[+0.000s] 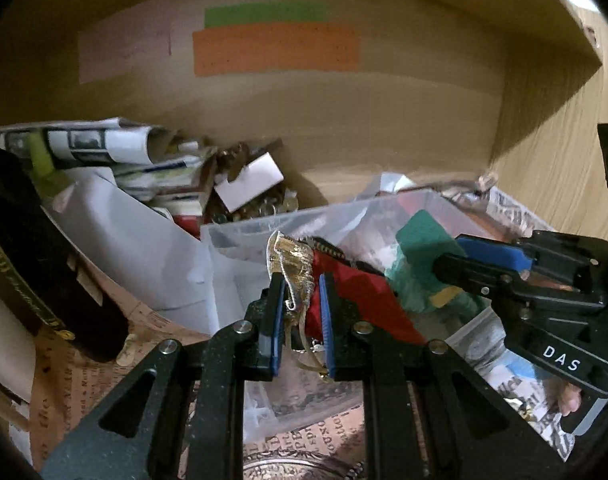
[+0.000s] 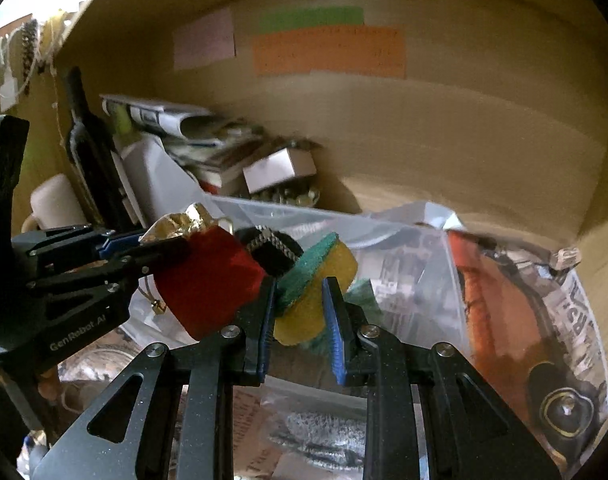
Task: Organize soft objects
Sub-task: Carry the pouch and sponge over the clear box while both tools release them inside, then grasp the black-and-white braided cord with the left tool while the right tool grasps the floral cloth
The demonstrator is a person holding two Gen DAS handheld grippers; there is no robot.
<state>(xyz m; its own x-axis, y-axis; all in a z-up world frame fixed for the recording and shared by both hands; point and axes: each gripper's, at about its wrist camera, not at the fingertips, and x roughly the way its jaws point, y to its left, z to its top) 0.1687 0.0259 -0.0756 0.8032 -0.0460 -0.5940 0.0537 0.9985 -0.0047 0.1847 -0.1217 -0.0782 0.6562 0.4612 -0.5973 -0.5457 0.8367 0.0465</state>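
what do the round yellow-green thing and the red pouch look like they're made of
Sponge: porous yellow foam with a coarse green scouring layer, matte, pitted surface.
Red pouch: probably velvet-like fabric, soft and matte, with a crinkled shiny gold top, likely foil or metallic cloth.

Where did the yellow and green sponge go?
The sponge sits mid-frame in the right wrist view, between the right gripper's fingers, above the clear plastic bin. The red pouch held by the left gripper is just left of it.

Close wrist views, seemingly shared shelf [image 1: 343, 128]
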